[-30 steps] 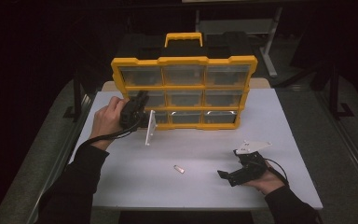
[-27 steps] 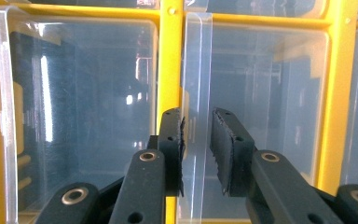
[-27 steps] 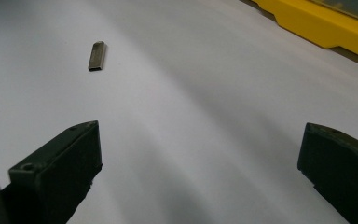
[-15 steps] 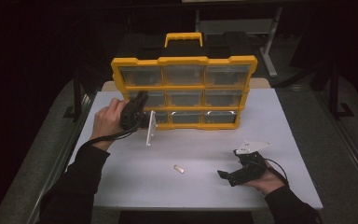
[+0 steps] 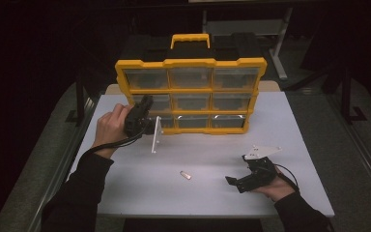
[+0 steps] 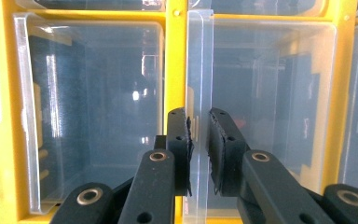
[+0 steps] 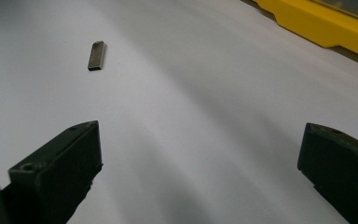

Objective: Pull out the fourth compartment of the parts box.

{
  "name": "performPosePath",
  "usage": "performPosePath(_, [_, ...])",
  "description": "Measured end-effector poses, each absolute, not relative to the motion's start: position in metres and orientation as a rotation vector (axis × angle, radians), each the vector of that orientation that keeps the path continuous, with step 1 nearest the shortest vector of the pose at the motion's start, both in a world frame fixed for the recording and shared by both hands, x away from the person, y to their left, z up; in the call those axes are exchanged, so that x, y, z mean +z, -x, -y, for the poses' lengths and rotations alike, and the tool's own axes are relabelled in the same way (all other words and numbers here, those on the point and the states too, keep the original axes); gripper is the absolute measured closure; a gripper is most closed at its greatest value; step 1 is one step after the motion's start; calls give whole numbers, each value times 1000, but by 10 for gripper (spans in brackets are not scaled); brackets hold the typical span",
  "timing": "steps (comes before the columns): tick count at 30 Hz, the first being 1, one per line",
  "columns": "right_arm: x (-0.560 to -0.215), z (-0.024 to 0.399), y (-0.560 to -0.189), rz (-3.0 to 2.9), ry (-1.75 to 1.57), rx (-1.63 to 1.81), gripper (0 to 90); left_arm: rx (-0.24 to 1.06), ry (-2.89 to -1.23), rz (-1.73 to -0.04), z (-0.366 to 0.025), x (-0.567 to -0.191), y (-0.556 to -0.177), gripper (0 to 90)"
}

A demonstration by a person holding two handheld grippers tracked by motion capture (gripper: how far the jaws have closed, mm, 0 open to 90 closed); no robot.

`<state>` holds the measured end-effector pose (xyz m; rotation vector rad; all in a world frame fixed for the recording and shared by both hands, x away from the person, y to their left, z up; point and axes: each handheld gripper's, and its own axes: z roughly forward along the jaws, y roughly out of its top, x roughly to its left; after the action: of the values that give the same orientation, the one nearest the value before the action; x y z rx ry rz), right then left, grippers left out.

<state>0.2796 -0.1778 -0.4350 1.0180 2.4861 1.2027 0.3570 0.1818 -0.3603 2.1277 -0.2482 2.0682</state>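
A yellow organizer [image 5: 191, 94] with clear drawers stands upright at the back of the white table [image 5: 212, 154]. Its bottom-left drawer [image 5: 155, 136] is pulled out towards me. My left gripper [image 5: 147, 125] is shut on that drawer's clear front tab [image 6: 199, 84], the jaws pinching it from both sides [image 6: 199, 140]. A small metal piece [image 5: 185, 175] lies flat mid-table. My right gripper [image 5: 235, 169] rests low at the front right, open wide and pointing left at the small metal piece [image 7: 96, 55], which lies some way beyond its jaws [image 7: 200, 154].
The organizer's yellow base [image 7: 317, 23] runs along the far right in the right gripper view. A grey stand [image 5: 265, 29] is behind the table in the dark. White table surface lies between the two hands.
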Motion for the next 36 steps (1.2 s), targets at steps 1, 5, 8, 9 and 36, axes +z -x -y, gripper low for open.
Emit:
performPosePath(1, [-435,178,-280,-2484,-1020,1204,0,2066,-2126,246,-182,-361,-356,792])
performPosePath(5, [-435,178,-280,-2484,-1013,1201,0,2080,-2115,243,-182,-362,-352,792])
performPosePath(8, [-435,177,-280,-2488,-1016,1199,0,2081,-2108,237,-182,-363,-349,793])
performPosePath(9, [-435,177,-280,-2489,-1016,1199,0,2086,-2108,238,-182,-363,-349,793])
performPosePath(36, [-435,175,-279,-2490,-1011,1192,0,2084,-2107,278,-184,-364,-329,793])
